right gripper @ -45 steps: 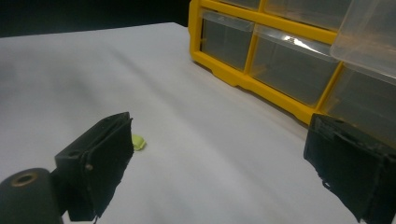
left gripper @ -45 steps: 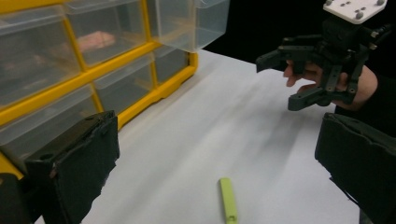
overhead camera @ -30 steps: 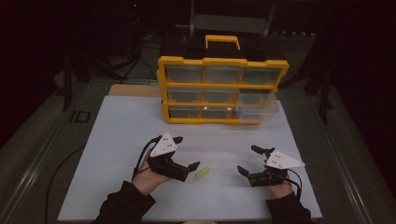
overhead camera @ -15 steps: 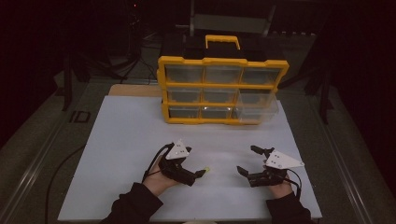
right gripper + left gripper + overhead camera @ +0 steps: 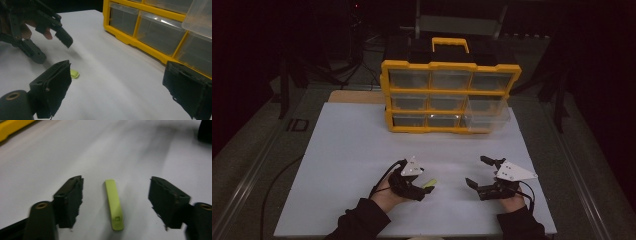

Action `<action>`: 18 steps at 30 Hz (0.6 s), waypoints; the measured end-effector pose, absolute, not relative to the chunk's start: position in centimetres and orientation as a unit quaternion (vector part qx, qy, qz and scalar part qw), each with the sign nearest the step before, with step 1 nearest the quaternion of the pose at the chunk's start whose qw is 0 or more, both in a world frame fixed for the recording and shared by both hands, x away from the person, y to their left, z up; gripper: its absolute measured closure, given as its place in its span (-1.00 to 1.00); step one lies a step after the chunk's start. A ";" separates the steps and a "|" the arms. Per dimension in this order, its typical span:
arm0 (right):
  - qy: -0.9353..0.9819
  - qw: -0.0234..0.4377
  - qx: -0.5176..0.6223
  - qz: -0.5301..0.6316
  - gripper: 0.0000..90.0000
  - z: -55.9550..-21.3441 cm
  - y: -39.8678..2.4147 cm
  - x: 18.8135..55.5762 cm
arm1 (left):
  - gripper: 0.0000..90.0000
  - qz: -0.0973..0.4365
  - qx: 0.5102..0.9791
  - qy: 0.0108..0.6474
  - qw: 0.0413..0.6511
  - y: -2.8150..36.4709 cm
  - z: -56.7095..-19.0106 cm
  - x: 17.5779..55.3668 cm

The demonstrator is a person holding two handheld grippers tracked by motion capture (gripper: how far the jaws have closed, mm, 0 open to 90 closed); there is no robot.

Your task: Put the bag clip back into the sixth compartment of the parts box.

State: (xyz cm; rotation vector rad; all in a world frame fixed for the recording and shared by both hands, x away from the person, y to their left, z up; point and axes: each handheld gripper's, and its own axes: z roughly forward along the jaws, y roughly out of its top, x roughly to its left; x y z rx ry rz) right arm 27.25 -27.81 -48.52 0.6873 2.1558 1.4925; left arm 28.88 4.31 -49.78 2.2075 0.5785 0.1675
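Desk point(image 5: 352, 150): we see a smooth white sheet, dark room around.
Organizer point(image 5: 450, 95): twelve o'clock, yellow frame, clear drawers.
Left tongs point(image 5: 115, 201): closing in, astride the lime strip point(image 5: 114, 203), pads not touching.
Right tongs point(image 5: 120, 92): wide, empty.

Your sleeves point(image 5: 362, 220) are dark, reaching the wrists. Each hand carries a black gripper: the left gripper point(image 5: 419, 189) and right gripper point(image 5: 476, 172) both wear a pale grey three-cornered plate on top and trail a thin black cable. Their fingers point(image 5: 68, 200) are blocky black pads with ragged edges, brass-coloured bushings behind.
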 end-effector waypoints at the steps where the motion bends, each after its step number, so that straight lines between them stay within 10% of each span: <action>1: 0.777 0.214 0.248 0.538 -0.82 -48.5 -27.8 27.3 | -0.22 0.065 0.881 0.227 0.411 4.2 -49.9 28.8; 18: 0.779 0.213 0.246 0.537 -0.82 -48.5 -27.7 27.3 | 0.48 0.063 0.905 0.224 0.357 3.1 -51.1 29.1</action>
